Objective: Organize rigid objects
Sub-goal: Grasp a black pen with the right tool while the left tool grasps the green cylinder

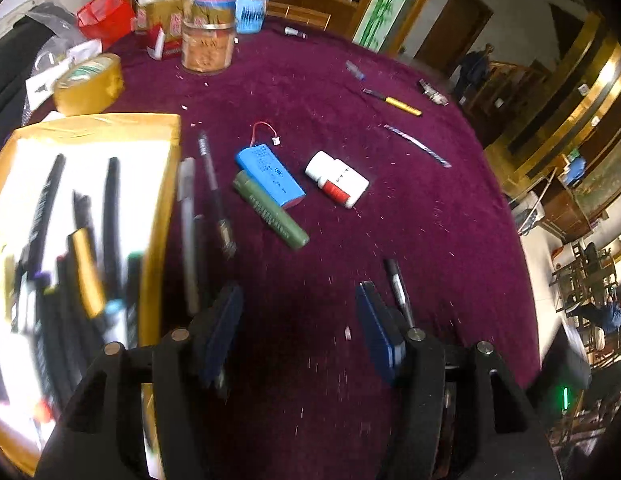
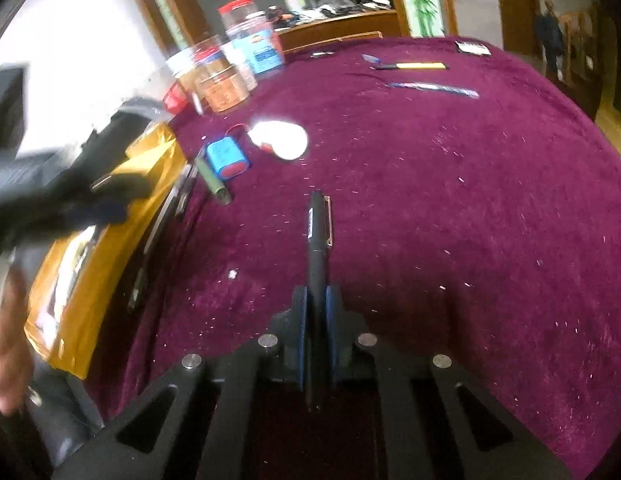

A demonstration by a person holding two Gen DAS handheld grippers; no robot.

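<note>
My right gripper (image 2: 318,300) is shut on a black pen (image 2: 319,232) with a silver clip, which sticks out forward low over the purple cloth (image 2: 450,208). Over the same cloth my left gripper (image 1: 298,332) stands open with nothing between its blue pads. A yellow box (image 1: 166,200) holding several pens lies just left of it. Two more pens (image 1: 212,188) lie on the cloth along the box's side. A blue battery pack (image 1: 270,176), a green cylinder (image 1: 270,210) and a white pill bottle (image 1: 336,179) lie ahead. In the right wrist view the left gripper (image 2: 98,192) is a dark blur over the box.
Jars (image 1: 208,46), a tape roll (image 1: 90,84) and a red bag (image 1: 104,14) crowd the far left of the table. A yellow-handled tool (image 1: 394,102) and a thin strip (image 1: 418,146) lie far right near the round table's edge. A hand (image 2: 6,360) shows at lower left.
</note>
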